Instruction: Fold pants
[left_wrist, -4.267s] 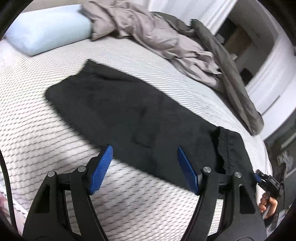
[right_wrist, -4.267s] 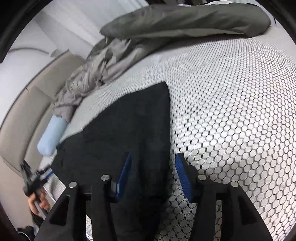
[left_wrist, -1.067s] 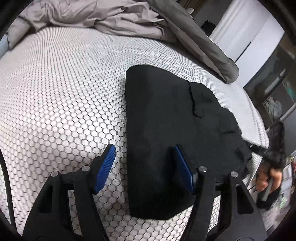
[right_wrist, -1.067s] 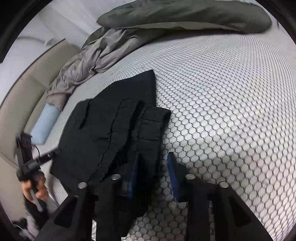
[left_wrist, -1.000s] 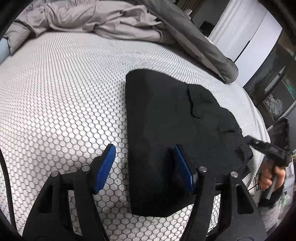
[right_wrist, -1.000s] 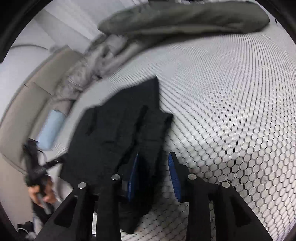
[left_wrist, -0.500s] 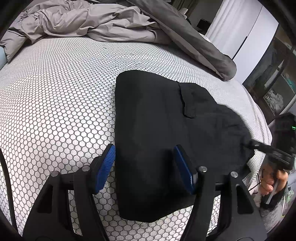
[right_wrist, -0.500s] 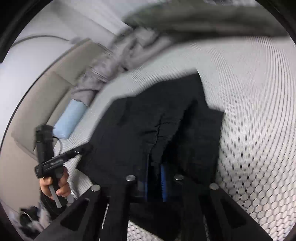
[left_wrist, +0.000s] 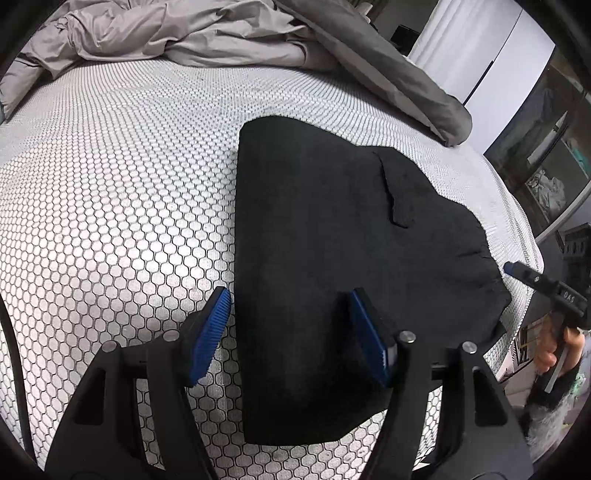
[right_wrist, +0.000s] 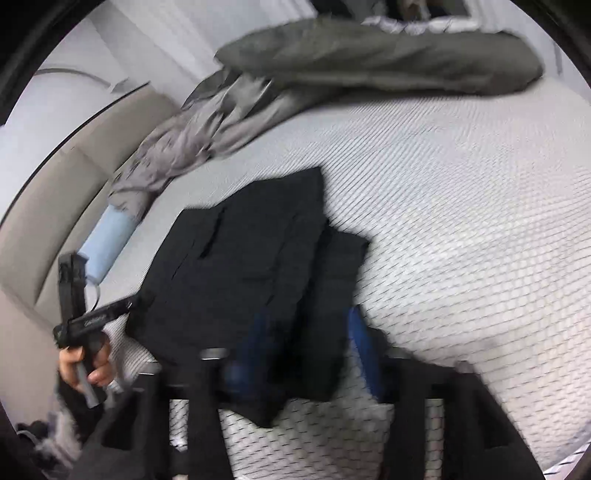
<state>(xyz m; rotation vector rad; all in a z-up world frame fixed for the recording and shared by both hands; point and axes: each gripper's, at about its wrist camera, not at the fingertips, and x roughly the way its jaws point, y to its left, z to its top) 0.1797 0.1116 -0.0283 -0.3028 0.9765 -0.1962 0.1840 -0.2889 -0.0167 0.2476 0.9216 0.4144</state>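
The black pants (left_wrist: 332, 240) lie folded in a compact stack on the white honeycomb mattress (left_wrist: 110, 184). My left gripper (left_wrist: 290, 332) is open and empty, its blue pads hovering over the stack's near left edge. In the blurred right wrist view the pants (right_wrist: 251, 266) show a back pocket on top, with a folded layer sticking out at the right. My right gripper (right_wrist: 308, 350) is open just above the stack's near edge and holds nothing. The left gripper also shows in the right wrist view (right_wrist: 99, 314), held by a hand.
A crumpled grey duvet (left_wrist: 221, 37) lies along the far side of the bed. A light blue pillow (right_wrist: 107, 240) rests by the beige headboard (right_wrist: 55, 177). The mattress edge (left_wrist: 517, 236) runs at the right, with a wardrobe beyond.
My right gripper was shut on the pants' edge half a second ago; it has opened, let go and pulled back. The left gripper stayed open and drifted slightly.
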